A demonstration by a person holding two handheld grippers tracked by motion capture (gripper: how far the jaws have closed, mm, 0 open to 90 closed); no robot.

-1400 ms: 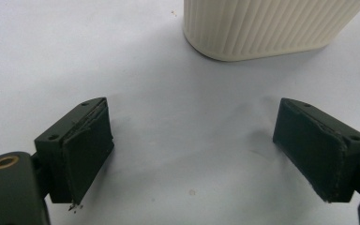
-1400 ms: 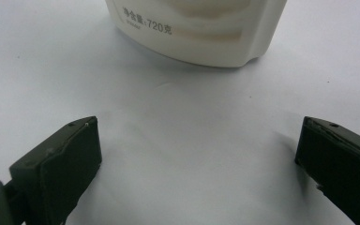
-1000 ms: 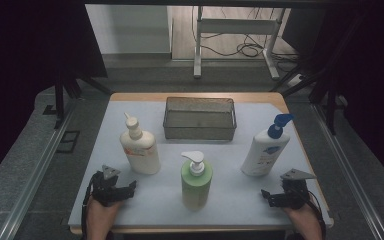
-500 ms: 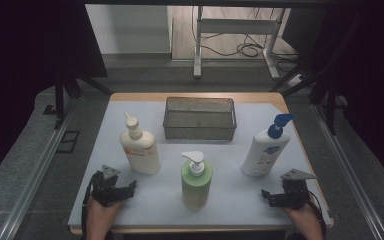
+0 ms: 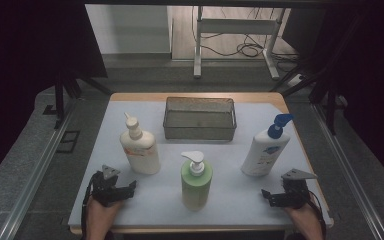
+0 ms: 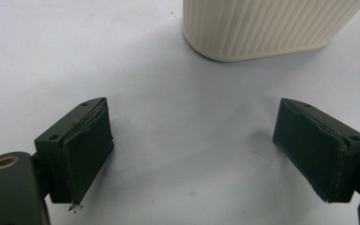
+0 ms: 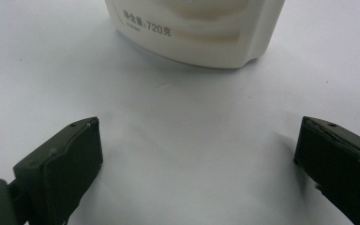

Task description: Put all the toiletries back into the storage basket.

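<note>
Bottles stand where they did a second ago: the cream bottle [image 5: 140,150] just ahead of your left gripper [image 5: 125,189], the blue-pump bottle [image 5: 265,147] just ahead of your right gripper [image 5: 269,196], the green bottle [image 5: 196,180] between them, all short of the wire basket [image 5: 200,118]. Nothing has moved, so no pick-up has begun. Both hands rest low at the desk's [image 5: 230,200] near edge, fingers spread wide and empty.

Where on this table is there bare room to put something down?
Free: the front strip between the left gripper and green pump bottle, and between it and the right gripper. Crowded: around the dark wire-mesh basket, flanked by the cream bottle and white blue-pump bottle.
</note>
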